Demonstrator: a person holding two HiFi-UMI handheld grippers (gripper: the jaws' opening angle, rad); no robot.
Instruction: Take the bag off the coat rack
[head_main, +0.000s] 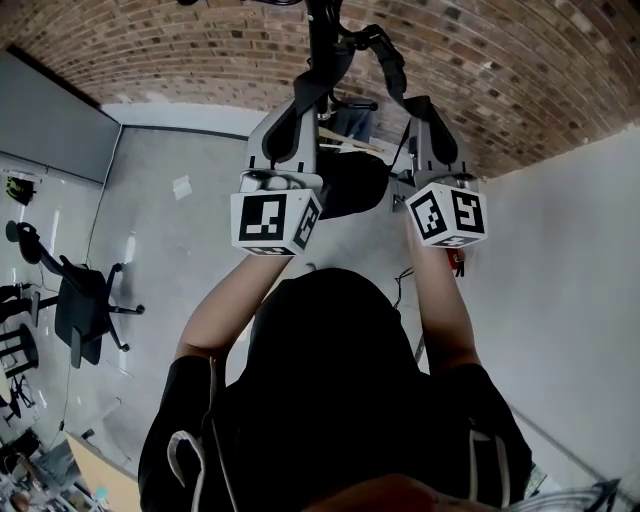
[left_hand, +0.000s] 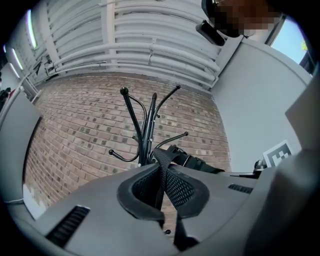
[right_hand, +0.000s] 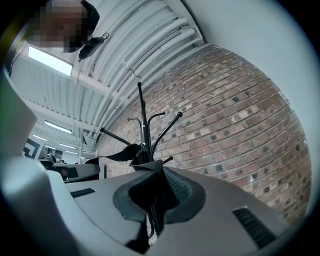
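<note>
left gripper (left_hand: 161, 187) and right gripper (right_hand: 155, 192) both pinch the strap (left_hand: 161, 167), bag (head_main: 352, 185) hangs between them by the rack (left_hand: 145, 130): raise both level until strap lifts clear of it, then draw back.

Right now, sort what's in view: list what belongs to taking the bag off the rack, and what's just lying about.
Job in hand:
coat rack
bag
strap, pinched in both the left gripper and the right gripper

Lying about:
office chair
loose white sheet
desk corner
</note>
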